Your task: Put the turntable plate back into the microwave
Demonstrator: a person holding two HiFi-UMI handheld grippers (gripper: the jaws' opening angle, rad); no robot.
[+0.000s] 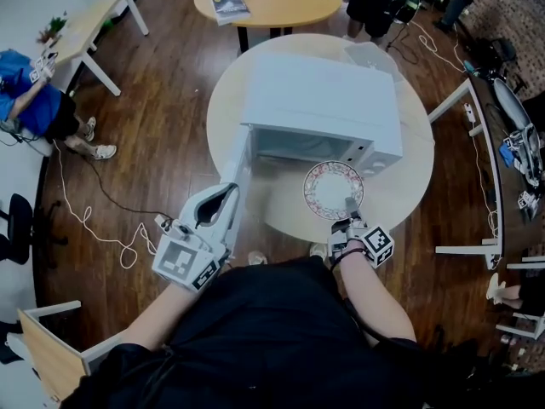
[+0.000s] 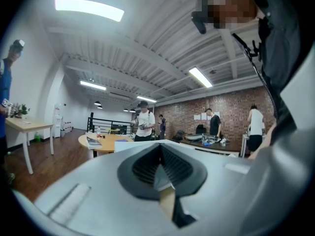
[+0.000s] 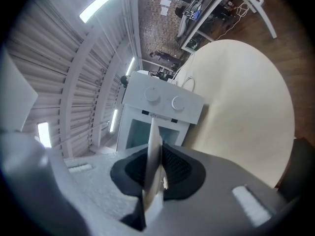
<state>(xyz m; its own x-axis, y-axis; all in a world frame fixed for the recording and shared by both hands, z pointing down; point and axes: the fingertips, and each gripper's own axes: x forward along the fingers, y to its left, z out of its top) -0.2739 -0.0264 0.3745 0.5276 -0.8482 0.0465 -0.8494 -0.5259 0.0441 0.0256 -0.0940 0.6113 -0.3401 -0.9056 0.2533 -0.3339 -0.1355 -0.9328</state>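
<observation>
- The right gripper (image 3: 151,183) has its 2 jaws pressed on the near rim of the turntable plate (image 3: 152,146). Its own view shows the plate edge-on as a thin blade running between the pads.
- The left gripper (image 2: 165,181) has its jaws closed on a thin pale edge. Judging from the head view, where its tips meet the outer end of the swung-out door (image 1: 242,167), that edge is the door's.
- From above, the plate lies face up, a round disc with a patterned border. It sits just in front of the microwave (image 1: 324,100), over the round table (image 1: 281,216), and is not yet inside. Whether its underside touches the tabletop cannot be told.
- The cavity (image 1: 298,147) stands open and faces the person. In the right gripper view it sits directly beyond the plate's far edge, below the 2 dials.
- The step in hand appears to be the approach: 1 gripper carries the plate toward the opening while the other holds the door clear.
- The next move likely calls for sliding the plate level through the opening, clear of its lower lip. It must then be lowered flat and centred on the cavity floor before the jaws part.
- The grip is on 1 rim only, so the far side could sag or catch on the frame.
</observation>
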